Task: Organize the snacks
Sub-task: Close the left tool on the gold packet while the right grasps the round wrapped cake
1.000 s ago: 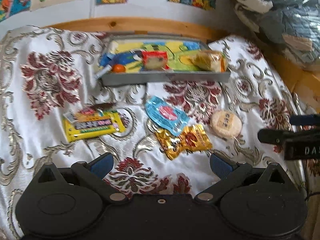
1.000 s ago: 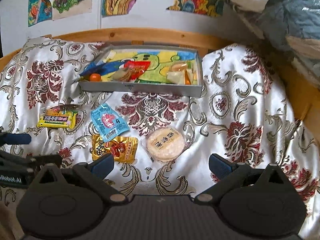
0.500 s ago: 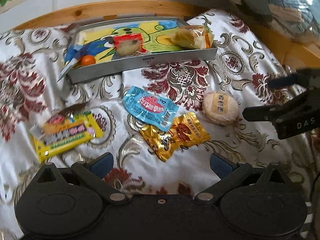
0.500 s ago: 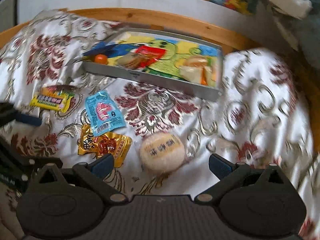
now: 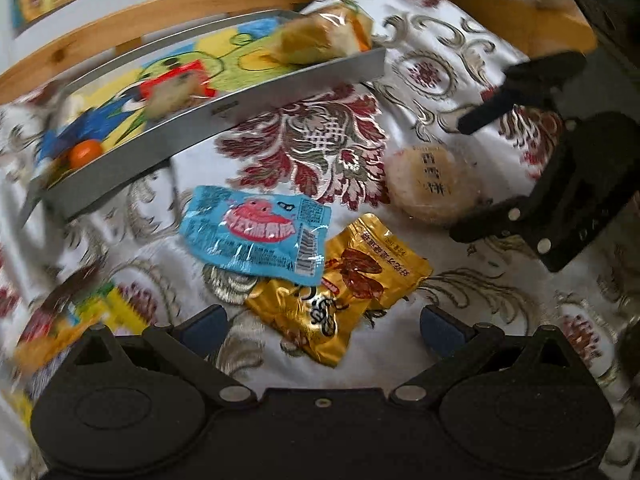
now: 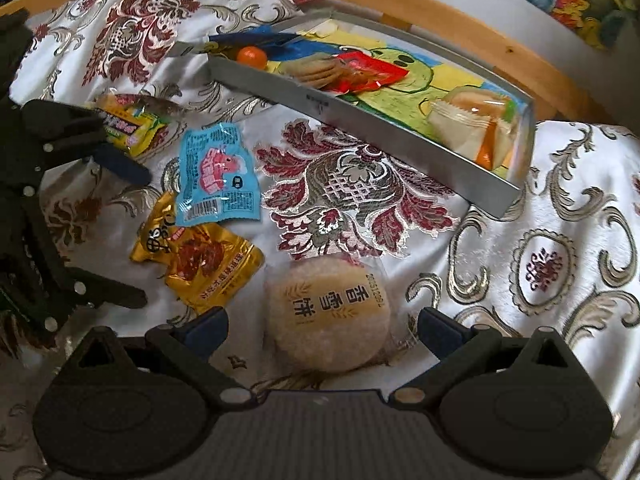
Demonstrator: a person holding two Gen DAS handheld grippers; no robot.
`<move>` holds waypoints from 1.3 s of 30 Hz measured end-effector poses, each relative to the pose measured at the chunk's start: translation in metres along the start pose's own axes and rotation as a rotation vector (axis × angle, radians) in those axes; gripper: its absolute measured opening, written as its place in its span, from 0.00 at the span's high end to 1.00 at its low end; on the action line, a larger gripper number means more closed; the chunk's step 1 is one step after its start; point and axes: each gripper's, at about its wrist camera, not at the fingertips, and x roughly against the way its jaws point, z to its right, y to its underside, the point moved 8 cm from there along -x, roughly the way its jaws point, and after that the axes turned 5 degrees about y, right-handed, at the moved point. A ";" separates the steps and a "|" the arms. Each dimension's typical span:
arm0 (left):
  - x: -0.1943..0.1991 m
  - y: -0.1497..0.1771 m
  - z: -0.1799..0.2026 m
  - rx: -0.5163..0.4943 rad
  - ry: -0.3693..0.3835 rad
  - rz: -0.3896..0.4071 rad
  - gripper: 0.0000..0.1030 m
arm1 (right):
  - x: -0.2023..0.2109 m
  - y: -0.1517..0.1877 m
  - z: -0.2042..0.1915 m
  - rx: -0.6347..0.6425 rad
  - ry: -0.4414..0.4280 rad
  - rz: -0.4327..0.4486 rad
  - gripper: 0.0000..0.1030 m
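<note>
- left gripper (image 5: 322, 322) spread wide, nothing between its blue-padded fingers (image 5: 204, 326), hovering over the gold foil snack packet (image 5: 340, 292) on the white satin cloth with red and gold floral pattern (image 5: 320, 148)
- right gripper (image 6: 322, 328) also spread wide, fingers either side of the round pale rice cake in clear wrap (image 6: 326, 316), not touching it as far as visible
- light blue plastic snack packet with pink print (image 5: 256, 232) overlaps the top edge of the gold packet; rice cake just right of both
- shallow grey metal tray with a colourful cartoon lining (image 6: 372, 128) sits behind the loose snacks, holding a small orange fruit (image 6: 251, 56), a red-wrapped biscuit pack (image 6: 344, 74) and a clear-wrapped pale cake (image 6: 468, 118)
- right view only: yellow wrapped candy bar (image 6: 128, 124) sharp, beside the left gripper's upper finger; tray contents crisp
- left view: yellow bar smeared by blur at lower left, tray blurred too
- left view only: right gripper seen from the side at right edge, one finger beyond the rice cake, one nearer
- wooden rail (image 6: 460, 36) curves behind the tray
</note>
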 end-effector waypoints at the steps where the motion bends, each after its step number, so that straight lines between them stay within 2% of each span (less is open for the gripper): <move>1: -0.003 -0.001 -0.001 -0.011 0.010 0.001 0.01 | -0.003 0.000 0.000 -0.003 -0.005 -0.003 0.00; 6: -0.017 -0.005 -0.007 -0.041 0.039 0.005 0.01 | -0.015 -0.001 0.004 -0.063 -0.019 -0.019 0.00; 10: -0.022 -0.007 -0.007 -0.074 0.061 0.014 0.01 | -0.023 -0.001 0.002 -0.049 -0.012 -0.030 0.02; 16: -0.022 -0.007 -0.003 -0.081 0.108 0.002 0.01 | -0.027 -0.001 0.002 -0.056 -0.014 -0.039 0.08; 19: -0.020 -0.007 0.001 -0.061 0.146 -0.021 0.06 | -0.028 0.000 0.003 -0.065 -0.014 -0.043 0.13; 23: -0.015 -0.004 0.008 -0.002 0.216 -0.077 0.22 | -0.026 0.001 0.002 -0.068 -0.021 -0.045 0.19; 24: -0.014 -0.003 0.010 0.016 0.238 -0.088 0.22 | -0.025 0.001 0.001 -0.064 -0.024 -0.047 0.20; 28: -0.013 0.001 0.016 0.007 0.247 -0.099 0.20 | -0.024 0.001 -0.002 -0.052 -0.048 -0.055 0.21; 33: -0.022 0.003 0.018 -0.011 0.248 -0.083 0.07 | -0.025 0.001 -0.001 -0.059 -0.055 -0.058 0.20; 37: -0.025 0.003 0.018 -0.018 0.243 -0.080 0.06 | -0.028 0.002 -0.002 -0.075 -0.054 -0.062 0.20; 39: -0.024 0.002 0.017 -0.014 0.236 -0.078 0.12 | -0.029 0.002 -0.002 -0.084 -0.053 -0.062 0.20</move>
